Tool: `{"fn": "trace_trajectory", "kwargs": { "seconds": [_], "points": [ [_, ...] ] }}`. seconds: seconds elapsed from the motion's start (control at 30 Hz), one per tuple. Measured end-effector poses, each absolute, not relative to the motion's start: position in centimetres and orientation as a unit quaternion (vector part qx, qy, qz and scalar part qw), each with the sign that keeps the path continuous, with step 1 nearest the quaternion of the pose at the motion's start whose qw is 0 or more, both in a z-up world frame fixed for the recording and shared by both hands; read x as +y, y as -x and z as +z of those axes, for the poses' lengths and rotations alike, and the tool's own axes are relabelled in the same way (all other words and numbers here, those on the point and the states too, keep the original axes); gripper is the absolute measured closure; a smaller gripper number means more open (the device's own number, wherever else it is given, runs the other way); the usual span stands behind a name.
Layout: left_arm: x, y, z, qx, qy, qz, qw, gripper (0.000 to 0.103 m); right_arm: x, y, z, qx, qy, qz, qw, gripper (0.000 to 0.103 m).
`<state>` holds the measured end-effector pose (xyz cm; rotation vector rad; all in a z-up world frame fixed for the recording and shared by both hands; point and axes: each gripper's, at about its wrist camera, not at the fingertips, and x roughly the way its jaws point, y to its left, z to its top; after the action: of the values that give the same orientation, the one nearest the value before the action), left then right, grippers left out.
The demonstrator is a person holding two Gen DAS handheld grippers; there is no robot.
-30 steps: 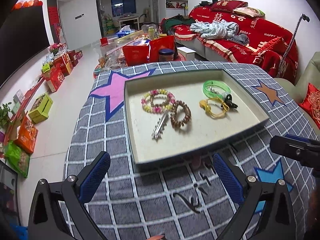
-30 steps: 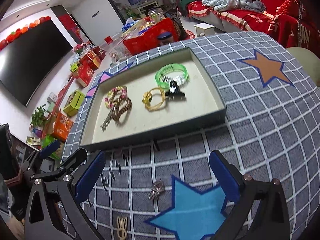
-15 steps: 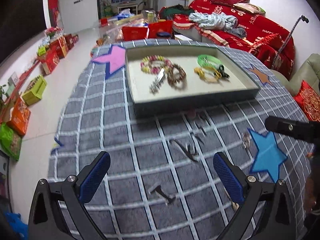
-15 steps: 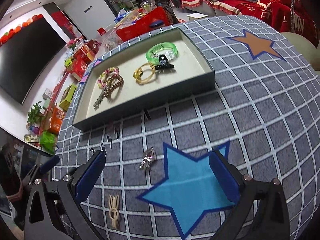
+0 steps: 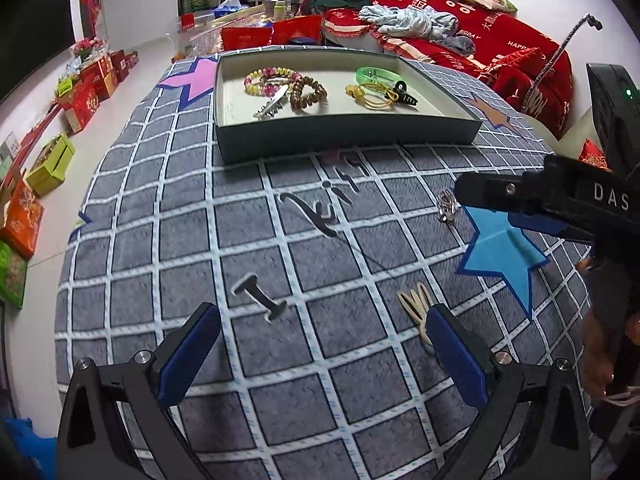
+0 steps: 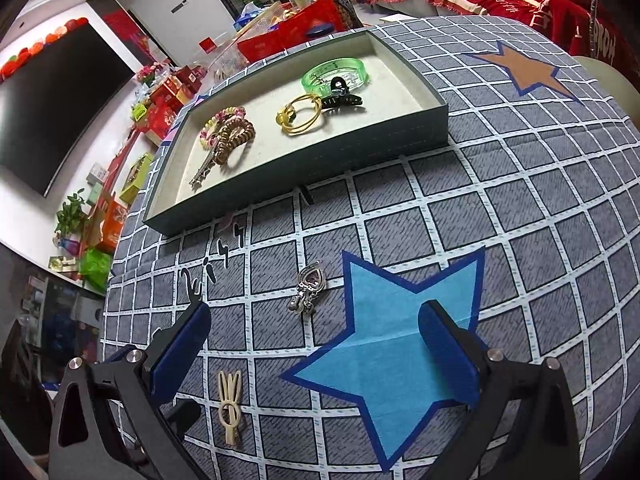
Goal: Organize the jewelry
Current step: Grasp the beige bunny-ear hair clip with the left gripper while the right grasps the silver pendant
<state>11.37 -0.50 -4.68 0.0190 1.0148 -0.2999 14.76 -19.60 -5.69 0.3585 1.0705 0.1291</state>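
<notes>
A grey-green tray [image 5: 348, 136] [image 6: 304, 168] at the far side of the table holds bead bracelets [image 5: 272, 80], a brown coil band [image 6: 234, 136], a silver clip, a yellow ring band [image 6: 300, 116], a green bangle [image 6: 336, 74] and a black claw clip [image 5: 402, 94]. A silver pendant clip [image 6: 308, 294] [image 5: 446, 208] and a cream hair clip [image 6: 230, 404] [image 5: 416, 304] lie loose on the cloth. My left gripper [image 5: 320, 356] is open over the cloth, the cream clip just beyond its right finger. My right gripper [image 6: 316, 356] is open, just short of the silver pendant.
The table has a grey checked cloth with a blue star [image 6: 396, 344], an orange star [image 6: 520, 68] and a pink star [image 5: 196, 76]. A red sofa [image 5: 480, 32] stands beyond. Boxes [image 5: 52, 160] line the floor at left. My right gripper's body [image 5: 560, 200] shows in the left view.
Both grippers have pulled back from the tray toward the near side of the table. The loose silver pendant and cream clip are now close in front of them. Both stay open.
</notes>
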Motion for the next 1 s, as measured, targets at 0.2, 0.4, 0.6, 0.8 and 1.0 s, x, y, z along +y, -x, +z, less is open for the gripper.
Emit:
{"fn": "trace_trajectory", "kwargs": {
  "seconds": [0.2, 0.4, 0.6, 0.8, 1.0],
  "points": [
    [-1.0, -10.6, -4.9, 0.487, -0.003, -0.141, 0.862, 0.000, -19.2, -14.9, -6.0, 0.510, -0.162, 0.060, 0.842, 0.000],
    [-1.5, -9.8, -5.2, 0.489, -0.005, -0.138, 0.861, 0.000, -18.8, -15.0, -6.2, 0.513, -0.144, 0.059, 0.844, 0.000],
    [-2.2, -9.8, -5.0, 0.486, -0.006, -0.134, 0.864, 0.000, -18.2, -15.4, -6.2, 0.518, -0.118, 0.059, 0.845, 0.019],
    [-3.2, -9.5, -5.0, 0.482, -0.009, -0.133, 0.866, 0.000, -17.4, -15.8, -6.4, 0.519, -0.092, 0.059, 0.848, 0.027],
    [-4.1, -9.4, -5.4, 0.485, -0.022, -0.132, 0.864, 0.002, -16.2, -15.9, -6.4, 0.518, -0.048, 0.058, 0.852, 0.050]
  ]
}}
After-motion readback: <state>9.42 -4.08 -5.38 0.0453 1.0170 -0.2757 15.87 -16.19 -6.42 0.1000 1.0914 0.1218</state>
